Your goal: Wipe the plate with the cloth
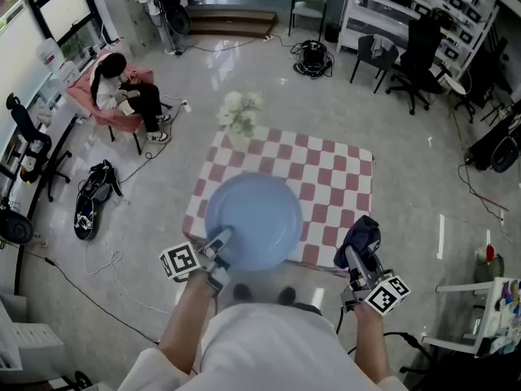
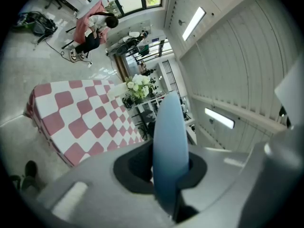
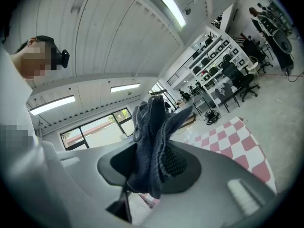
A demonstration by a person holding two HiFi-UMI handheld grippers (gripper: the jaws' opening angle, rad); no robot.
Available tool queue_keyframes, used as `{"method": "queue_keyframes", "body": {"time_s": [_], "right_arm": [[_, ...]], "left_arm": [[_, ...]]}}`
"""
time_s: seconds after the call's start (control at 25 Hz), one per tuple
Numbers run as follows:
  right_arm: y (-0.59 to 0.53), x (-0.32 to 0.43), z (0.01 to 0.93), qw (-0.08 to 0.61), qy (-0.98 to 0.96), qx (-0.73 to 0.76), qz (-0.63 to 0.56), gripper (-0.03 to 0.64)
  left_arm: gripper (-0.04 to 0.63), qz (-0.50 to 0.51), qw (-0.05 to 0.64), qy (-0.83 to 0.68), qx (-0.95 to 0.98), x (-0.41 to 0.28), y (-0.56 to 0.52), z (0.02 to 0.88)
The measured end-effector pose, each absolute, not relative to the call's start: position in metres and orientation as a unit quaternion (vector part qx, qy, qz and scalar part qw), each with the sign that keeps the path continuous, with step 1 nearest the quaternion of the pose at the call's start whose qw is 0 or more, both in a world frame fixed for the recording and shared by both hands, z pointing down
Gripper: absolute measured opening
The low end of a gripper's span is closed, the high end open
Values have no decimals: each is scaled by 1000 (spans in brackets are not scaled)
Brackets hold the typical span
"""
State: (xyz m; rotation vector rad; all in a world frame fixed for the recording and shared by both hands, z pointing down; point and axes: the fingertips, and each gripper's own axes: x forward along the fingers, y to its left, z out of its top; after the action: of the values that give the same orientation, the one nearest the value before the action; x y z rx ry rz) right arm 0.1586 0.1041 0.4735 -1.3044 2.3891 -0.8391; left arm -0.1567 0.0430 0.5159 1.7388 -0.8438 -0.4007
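left claw clamped on the near rim of the plate, frame centre over the checked table. right claw grips the bunched cloth, lower right; we see plate and cloth apart.

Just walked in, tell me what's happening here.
A person works two handheld grippers above a checked table. The left gripper is clamped on the rim of a blue plate, holding it off the table. The right gripper grips a dark cloth, apart from the plate. No wiping is under way yet.
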Motion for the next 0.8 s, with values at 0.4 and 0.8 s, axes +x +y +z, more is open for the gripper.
{"method": "queue_keyframes", "body": {"time_s": [0.4,0.8], "right_arm": [[108,180,479,143,836,-438,-298,131],[112,212,491,116,860,-402,-292,130]], "left_arm": [[48,-195,557,-357,724,-133,52,517],[48,-222,549,-383,709,-96,68,531]]}}
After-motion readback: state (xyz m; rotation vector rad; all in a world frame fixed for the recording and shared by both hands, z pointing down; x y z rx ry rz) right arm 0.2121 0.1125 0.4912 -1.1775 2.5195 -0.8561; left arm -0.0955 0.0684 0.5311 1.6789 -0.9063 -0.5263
